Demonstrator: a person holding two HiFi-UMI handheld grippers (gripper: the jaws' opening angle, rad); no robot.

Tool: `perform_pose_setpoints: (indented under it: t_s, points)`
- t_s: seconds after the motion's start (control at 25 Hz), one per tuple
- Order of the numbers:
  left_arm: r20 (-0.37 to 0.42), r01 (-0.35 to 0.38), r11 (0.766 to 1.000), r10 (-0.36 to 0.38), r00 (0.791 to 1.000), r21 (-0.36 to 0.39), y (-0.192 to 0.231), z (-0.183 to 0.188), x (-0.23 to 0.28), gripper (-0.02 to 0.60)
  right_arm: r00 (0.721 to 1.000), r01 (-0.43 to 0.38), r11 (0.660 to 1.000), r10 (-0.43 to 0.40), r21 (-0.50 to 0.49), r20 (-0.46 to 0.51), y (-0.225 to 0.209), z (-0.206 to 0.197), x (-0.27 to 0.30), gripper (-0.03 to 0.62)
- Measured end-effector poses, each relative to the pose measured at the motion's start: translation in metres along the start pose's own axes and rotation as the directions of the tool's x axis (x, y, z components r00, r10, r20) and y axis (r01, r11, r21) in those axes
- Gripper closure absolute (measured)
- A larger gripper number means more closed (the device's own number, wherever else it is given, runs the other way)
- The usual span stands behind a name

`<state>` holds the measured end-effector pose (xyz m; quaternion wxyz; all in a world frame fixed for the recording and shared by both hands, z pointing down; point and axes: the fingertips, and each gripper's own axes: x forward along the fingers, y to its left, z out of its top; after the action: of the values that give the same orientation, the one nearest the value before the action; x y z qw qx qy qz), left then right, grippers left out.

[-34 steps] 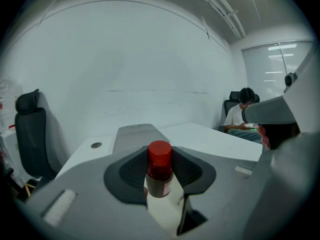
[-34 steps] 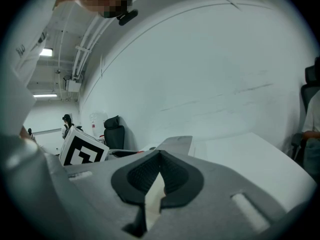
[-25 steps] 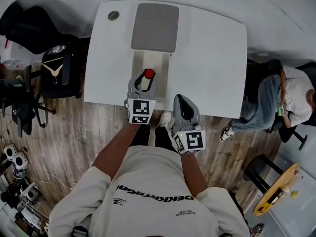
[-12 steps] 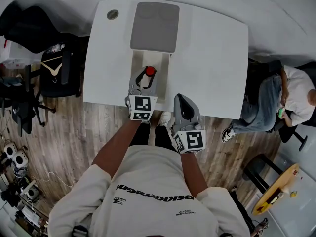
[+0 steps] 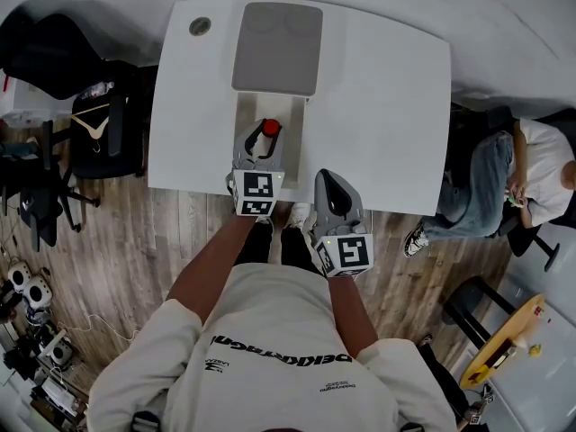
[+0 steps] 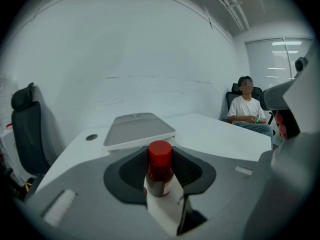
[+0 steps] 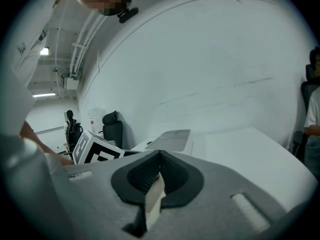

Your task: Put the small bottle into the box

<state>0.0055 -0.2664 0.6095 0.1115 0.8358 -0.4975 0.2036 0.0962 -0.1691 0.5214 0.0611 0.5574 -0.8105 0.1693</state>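
Observation:
A small dark bottle with a red cap (image 5: 270,127) stands upright between the jaws of my left gripper (image 5: 262,142), which is shut on it. The left gripper view shows the bottle (image 6: 160,166) pressed between both pads. It hangs over the open white box (image 5: 261,111), whose grey lid (image 5: 277,48) lies folded back behind it; the same lid (image 6: 139,130) shows beyond the bottle. My right gripper (image 5: 331,187) sits at the table's front edge, right of the box, shut and with nothing in it. Its own view shows the box (image 7: 172,140) ahead to the left.
The white table (image 5: 378,106) has a round cable port (image 5: 200,26) at its back left corner. Black office chairs (image 5: 99,124) stand to the left of it. A person sits on a chair (image 5: 531,178) off the table's right side.
My left gripper has carried the bottle slightly farther in over the box. The right gripper has hardly moved.

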Motion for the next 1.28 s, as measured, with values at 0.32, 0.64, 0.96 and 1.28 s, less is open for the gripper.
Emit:
perform_pose_setpoints:
  t_s: [0.32, 0.64, 0.96, 1.28]
  points:
    - [-0.014, -0.003, 1.000, 0.003, 1.000, -0.010, 0.0003, -0.0043, 0.0046, 0.433, 1.000, 0.007, 1.000, -0.007, -0.002, -0.009, -0.0037, -0.0010, 0.0015, 0.594]
    - [-0.017, 0.001, 1.000, -0.001, 1.000, -0.004, -0.0006, -0.0064, 0.0077, 0.433, 1.000, 0.007, 1.000, -0.007, -0.013, -0.012, -0.0043, -0.0029, 0.0021, 0.594]
    - [-0.009, -0.012, 1.000, 0.012, 1.000, 0.000, -0.0009, -0.0049, 0.0077, 0.433, 1.000, 0.007, 1.000, -0.007, -0.011, -0.017, -0.0052, -0.0046, 0.0028, 0.594]
    - [-0.016, -0.019, 1.000, 0.019, 1.000, -0.001, 0.0008, -0.0092, 0.0050, 0.433, 1.000, 0.004, 1.000, -0.004, -0.008, -0.014, -0.0025, -0.0040, 0.0043, 0.594]
